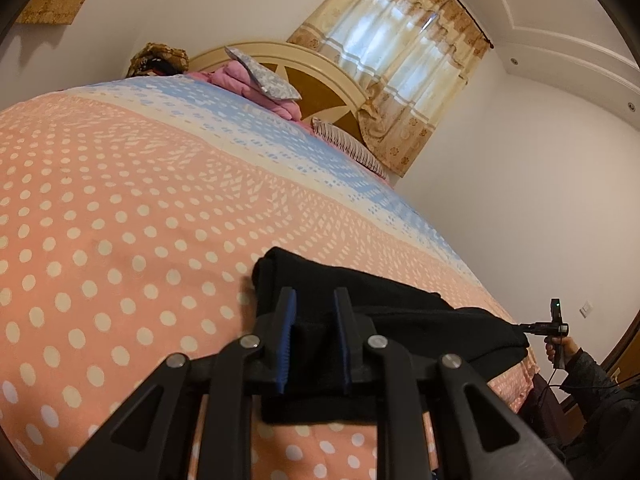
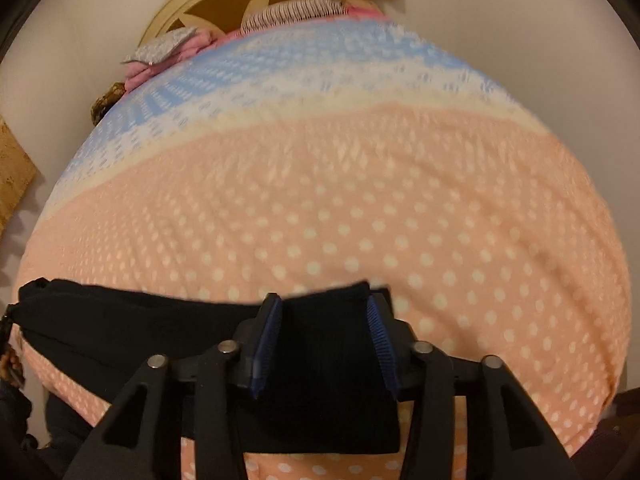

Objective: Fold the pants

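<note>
Black pants lie folded in a long strip across the near edge of a bed with a pink polka-dot sheet. My left gripper has its blue-padded jaws around one end of the pants, with dark fabric between the pads. My right gripper straddles the other end of the pants, its jaws wider apart with fabric between them. The right gripper also shows in the left wrist view, held in a hand at the far end of the pants.
The sheet turns blue toward the headboard. Pink bedding and a striped pillow lie at the head. A curtained window and white walls stand behind.
</note>
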The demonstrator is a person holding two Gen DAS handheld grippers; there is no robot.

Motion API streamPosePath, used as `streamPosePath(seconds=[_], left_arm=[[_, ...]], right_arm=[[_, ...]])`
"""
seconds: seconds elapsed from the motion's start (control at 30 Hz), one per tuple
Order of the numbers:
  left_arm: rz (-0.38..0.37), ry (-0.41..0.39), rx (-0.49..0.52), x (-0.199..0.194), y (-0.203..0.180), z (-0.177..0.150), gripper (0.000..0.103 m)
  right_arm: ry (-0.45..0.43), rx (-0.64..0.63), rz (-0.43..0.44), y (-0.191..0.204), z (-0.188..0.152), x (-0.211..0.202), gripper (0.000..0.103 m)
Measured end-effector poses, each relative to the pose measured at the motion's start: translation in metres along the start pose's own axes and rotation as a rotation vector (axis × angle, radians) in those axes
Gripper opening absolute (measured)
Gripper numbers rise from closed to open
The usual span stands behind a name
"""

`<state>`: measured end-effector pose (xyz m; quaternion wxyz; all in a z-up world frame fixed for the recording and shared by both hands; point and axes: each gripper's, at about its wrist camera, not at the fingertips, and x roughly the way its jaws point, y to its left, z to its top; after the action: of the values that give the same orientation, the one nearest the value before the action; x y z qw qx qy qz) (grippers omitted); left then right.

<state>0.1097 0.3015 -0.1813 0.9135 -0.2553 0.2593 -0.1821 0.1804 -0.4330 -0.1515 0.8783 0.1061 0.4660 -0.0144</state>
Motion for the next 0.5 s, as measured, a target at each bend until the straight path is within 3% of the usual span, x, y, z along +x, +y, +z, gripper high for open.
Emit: streamPosePath(seconds=[0.03, 0.3, 0.43, 0.47, 0.5], left_arm=[[0.005, 0.006, 0.005, 0.0, -0.001, 0.0, 0.021], [0.032, 0.017, 0.006, 0.006, -0.001, 0.001, 0.021], [0.033, 0.013, 0.007, 0.005, -0.001, 0.002, 0.021], [0.036, 0.011, 0.01, 0.004, -0.002, 0.002, 0.021], [0.04, 0.007, 0.013, 0.002, -0.003, 0.002, 0.021]], right_arm=[[-0.012, -0.023, -0.005, 0.004, -0.003, -0.002, 0.0], [-0.149, -0.175, 0.116, 0.025, -0.046, -0.067, 0.0], [-0.098, -0.141, 0.105, 0.027, -0.059, -0.067, 0.001], [-0.097, -0.142, 0.089, 0.03, -0.058, -0.066, 0.015], [-0.107, -0.159, 0.056, 0.035, -0.057, -0.065, 0.035]])
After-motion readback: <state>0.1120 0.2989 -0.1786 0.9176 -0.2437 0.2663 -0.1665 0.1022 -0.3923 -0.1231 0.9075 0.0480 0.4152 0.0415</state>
